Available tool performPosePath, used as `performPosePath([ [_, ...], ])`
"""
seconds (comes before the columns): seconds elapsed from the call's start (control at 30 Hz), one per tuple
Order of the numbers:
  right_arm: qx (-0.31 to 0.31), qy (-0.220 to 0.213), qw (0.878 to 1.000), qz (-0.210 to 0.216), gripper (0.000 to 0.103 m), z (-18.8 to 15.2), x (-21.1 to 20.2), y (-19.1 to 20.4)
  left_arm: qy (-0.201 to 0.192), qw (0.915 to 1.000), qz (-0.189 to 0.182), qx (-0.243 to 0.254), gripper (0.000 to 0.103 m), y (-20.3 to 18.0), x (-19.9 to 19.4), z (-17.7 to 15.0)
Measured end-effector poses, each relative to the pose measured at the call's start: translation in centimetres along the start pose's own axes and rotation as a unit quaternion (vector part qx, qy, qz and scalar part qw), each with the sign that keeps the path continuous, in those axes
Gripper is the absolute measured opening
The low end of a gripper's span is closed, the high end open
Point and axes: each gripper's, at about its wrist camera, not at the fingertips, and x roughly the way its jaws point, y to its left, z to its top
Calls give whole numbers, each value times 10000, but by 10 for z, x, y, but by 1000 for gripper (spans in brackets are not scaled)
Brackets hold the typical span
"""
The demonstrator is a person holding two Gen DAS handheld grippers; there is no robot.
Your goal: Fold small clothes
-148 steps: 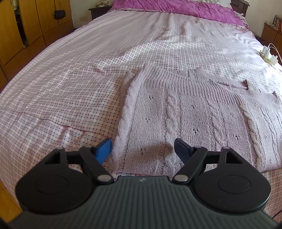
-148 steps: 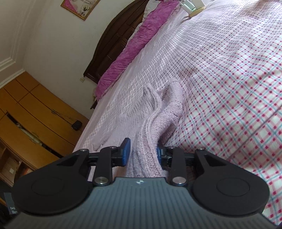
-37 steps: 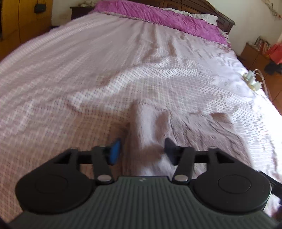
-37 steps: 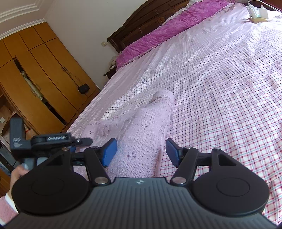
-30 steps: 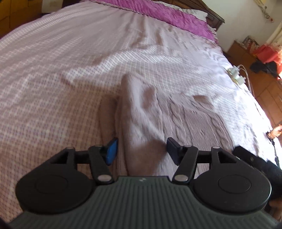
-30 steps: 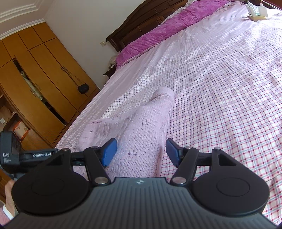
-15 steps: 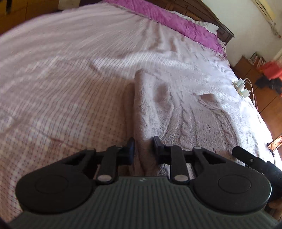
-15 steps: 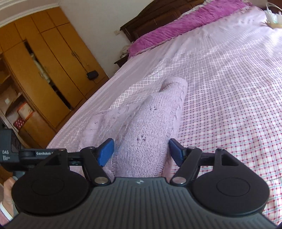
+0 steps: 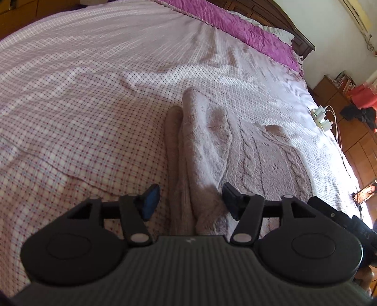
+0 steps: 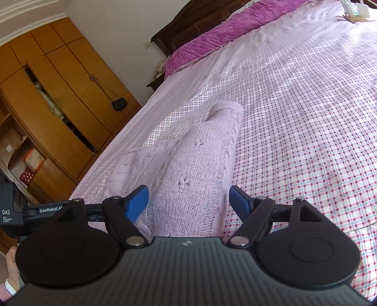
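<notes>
Left wrist view shows the left gripper (image 9: 189, 203) released, jaws spread over the sweater's (image 9: 247, 150) folded left edge. Right gripper (image 10: 189, 200) likewise gapes astride the sweater (image 10: 195, 169); bare bedsheet (image 10: 306, 131) stretches rightward.

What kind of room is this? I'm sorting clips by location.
Most likely a home bedroom: a big bed with a checked sheet, purple pillows against a dark headboard, and a wooden wardrobe alongside.

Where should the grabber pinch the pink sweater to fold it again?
Probably the near edge of the sweater, where the folded layers bunch into a ridge between the open left gripper fingers. Come in low from the near side of the bed; the ridge stands up, so the fingers can close around it.
</notes>
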Motion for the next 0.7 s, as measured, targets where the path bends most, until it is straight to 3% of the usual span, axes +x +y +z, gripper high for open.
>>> performPosePath([
  [0.7, 509, 201, 9980, 323, 90, 3, 9, -25, 104, 9999, 5, 18, 62, -2, 14, 3],
])
